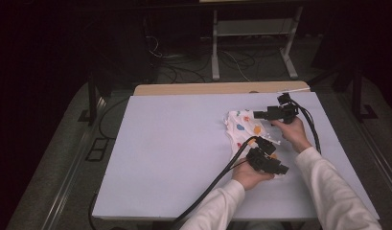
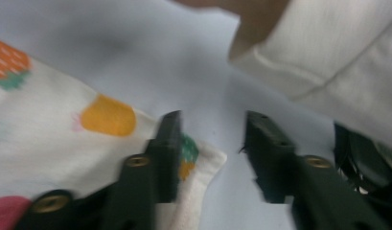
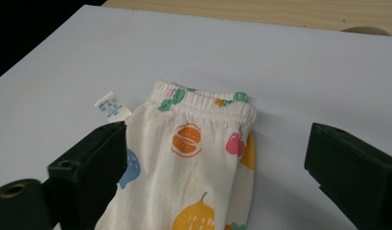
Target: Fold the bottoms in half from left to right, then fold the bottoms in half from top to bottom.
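Table (image 1: pixel 174 158), pale blue. Fruit-print garment (image 1: pixel 244 129) lies folded toward two o'clock: light, limp knit that will sag and unfold if pinched singly. The elastic waistband (image 3: pixel 203 100) looks the firmest hold. Right gripper (image 3: pixel 215 167) jaws wide, empty. Left gripper (image 2: pixel 213 143) jaws parted over hem corner (image 2: pixel 203 163), gripping nothing.

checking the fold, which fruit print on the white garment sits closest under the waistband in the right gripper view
The round orange print with white segment lines, just under the elastic waistband; the yellow pear-like print lies farther down.

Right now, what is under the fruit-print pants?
The fruit-print pants lie directly on the pale table. They are folded in layers, so anything between the layers or beneath the fabric is hidden.
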Tool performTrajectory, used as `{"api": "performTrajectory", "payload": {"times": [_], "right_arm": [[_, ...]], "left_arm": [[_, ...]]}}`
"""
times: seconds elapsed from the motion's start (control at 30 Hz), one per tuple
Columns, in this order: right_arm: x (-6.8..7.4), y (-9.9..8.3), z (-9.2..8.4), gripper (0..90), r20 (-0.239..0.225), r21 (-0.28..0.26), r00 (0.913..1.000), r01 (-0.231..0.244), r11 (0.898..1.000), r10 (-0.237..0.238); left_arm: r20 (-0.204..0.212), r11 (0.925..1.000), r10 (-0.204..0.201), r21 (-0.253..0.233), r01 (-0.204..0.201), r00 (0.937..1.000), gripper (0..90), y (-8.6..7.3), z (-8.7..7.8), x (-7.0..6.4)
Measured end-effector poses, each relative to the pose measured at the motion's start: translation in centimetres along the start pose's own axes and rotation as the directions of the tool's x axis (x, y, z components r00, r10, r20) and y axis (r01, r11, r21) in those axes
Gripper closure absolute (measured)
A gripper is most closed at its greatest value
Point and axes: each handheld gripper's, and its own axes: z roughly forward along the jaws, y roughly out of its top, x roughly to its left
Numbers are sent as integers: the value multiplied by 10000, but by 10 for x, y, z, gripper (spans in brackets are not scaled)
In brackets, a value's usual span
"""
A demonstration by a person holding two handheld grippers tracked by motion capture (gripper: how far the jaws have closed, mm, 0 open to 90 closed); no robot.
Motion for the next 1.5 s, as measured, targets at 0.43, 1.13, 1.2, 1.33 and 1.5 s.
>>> {"api": "performTrajectory", "payload": {"times": [0.43,1.13,1.2,1.33,1.5], "right_arm": [[10,-9,-13,0,-47,-161,9998,187,9997,-188],[18,-11,-19,0,-247,-278,9989,388,9989,-395],[19,-12,-18,0,-251,-258,9989,380,9989,-387],[19,-11,-18,0,-271,-274,9988,399,9988,-407],[17,-12,-17,0,-310,-256,9989,348,9991,-356]], "left_arm": [[-615,9827,-414,-1828,295,9973,111,14,-58,24],[-2110,9791,-670,-2021,236,9752,0,12,-102,75],[-2154,9793,-655,-2013,214,9743,0,13,-104,78],[-2237,9773,-783,-2099,304,9715,0,13,-108,87],[-2286,9800,-870,-1943,421,9696,0,15,-111,97]]}}
